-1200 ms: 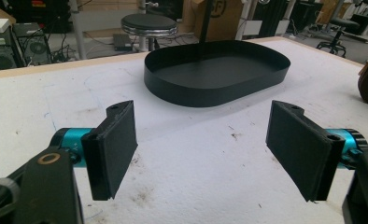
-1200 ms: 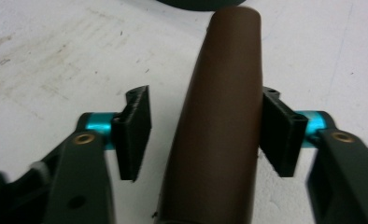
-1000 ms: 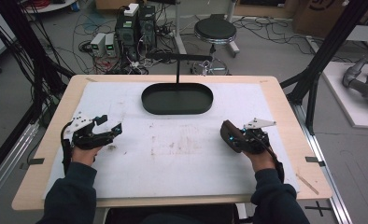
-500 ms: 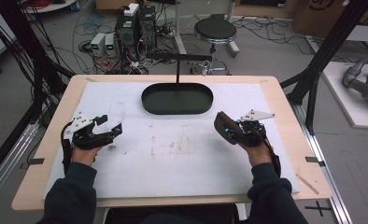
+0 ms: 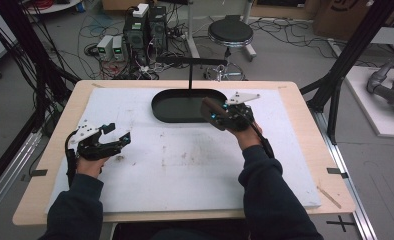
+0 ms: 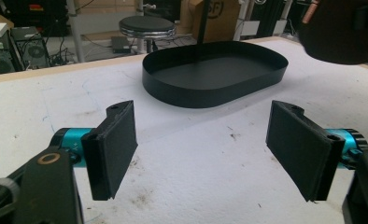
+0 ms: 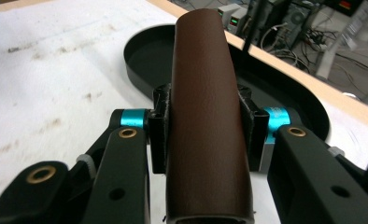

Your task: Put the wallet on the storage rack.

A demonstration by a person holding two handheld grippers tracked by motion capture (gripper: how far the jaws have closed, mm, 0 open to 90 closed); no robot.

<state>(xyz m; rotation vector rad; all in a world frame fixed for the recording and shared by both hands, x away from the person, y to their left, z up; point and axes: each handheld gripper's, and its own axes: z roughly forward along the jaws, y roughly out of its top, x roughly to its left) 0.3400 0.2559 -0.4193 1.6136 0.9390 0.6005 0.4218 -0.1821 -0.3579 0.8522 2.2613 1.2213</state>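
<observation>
So on the left, the left gripper (image 5: 116, 138) sits low over the white mat (image 5: 185, 165), jaws wide apart, holding nothing. Mid-table is the black oval tray (image 5: 175, 107). Over its right end, the right gripper (image 5: 220, 114) is clamped on a brown tube (image 7: 208, 107). Looks like the drop-off step: next it'd need lowering into the tray, then letting go.

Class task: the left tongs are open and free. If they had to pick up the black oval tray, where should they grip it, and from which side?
Grip the tray's thin upright wall at the near rim, left tongs coming from above, one jaw inside and one outside; the tray looks too wide to span.
</observation>
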